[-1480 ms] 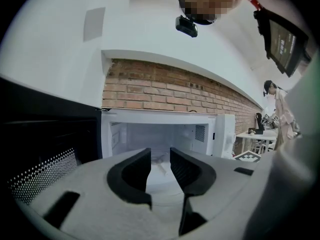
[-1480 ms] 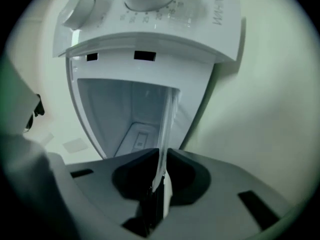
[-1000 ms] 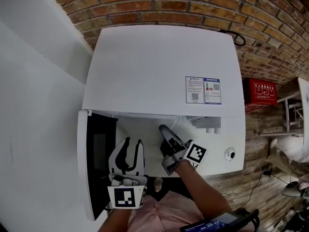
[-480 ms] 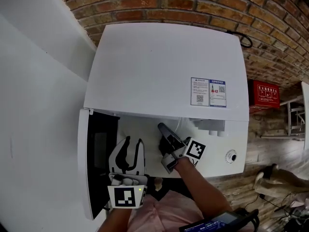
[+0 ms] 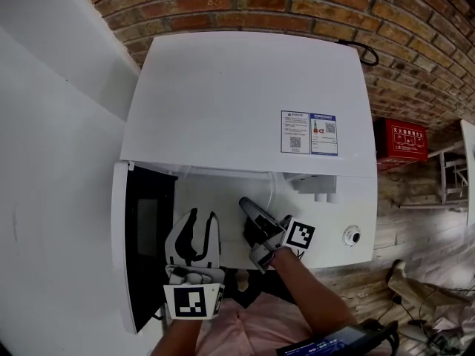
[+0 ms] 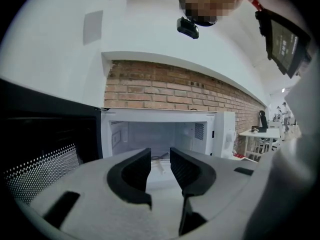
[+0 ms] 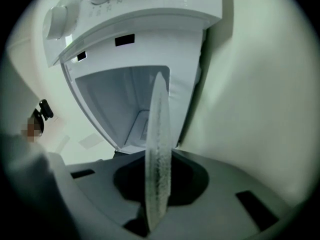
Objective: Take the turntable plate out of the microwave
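The white microwave (image 5: 245, 102) stands with its door (image 5: 141, 236) swung open to the left. My right gripper (image 5: 245, 203) reaches into the mouth of the cavity. Its jaws have just been closing, and they are shut on the rim of the clear glass turntable plate (image 7: 158, 134). In the right gripper view the plate stands edge-on between the pads (image 7: 157, 186). In the head view the plate shows only as a faint arc (image 5: 272, 189). My left gripper (image 5: 204, 215) hovers open and empty just outside the cavity (image 6: 160, 134), its jaws (image 6: 160, 156) pointing into it.
A brick wall runs behind the microwave, and a white wall stands to its left. A black power cable (image 5: 364, 54) leaves the back right corner. A red box (image 5: 401, 139) sits to the right. The control knob (image 5: 352, 236) is on the front right panel.
The right gripper's jaws have drawn together at the cavity mouth, and it has shifted slightly. The left gripper has stayed where it was.
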The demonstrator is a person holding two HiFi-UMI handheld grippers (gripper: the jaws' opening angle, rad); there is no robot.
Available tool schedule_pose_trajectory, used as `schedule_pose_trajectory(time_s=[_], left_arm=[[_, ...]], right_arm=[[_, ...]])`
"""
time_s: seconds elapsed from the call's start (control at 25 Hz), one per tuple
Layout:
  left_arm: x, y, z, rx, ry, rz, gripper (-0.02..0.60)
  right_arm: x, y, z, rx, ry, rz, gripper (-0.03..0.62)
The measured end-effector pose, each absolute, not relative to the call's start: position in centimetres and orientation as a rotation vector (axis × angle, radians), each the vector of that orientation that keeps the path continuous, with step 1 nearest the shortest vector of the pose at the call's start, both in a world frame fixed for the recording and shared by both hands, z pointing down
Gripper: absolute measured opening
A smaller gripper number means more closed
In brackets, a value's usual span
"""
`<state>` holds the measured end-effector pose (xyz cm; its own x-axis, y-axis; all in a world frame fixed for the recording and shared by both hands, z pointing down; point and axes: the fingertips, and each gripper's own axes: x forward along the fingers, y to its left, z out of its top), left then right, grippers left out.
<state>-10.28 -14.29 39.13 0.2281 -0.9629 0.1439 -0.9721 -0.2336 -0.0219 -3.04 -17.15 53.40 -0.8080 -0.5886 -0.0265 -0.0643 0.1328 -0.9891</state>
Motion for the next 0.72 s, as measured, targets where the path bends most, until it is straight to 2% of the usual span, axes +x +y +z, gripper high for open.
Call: schedule_pose_trajectory(time_s=[0.72], left_arm=[[-7.7, -6.7, 38.9, 2.488, -1.824, 0.129, 0.124]], right_arm=[[1.9, -8.5, 53.5, -0.603, 2.043, -1.731, 0.029]])
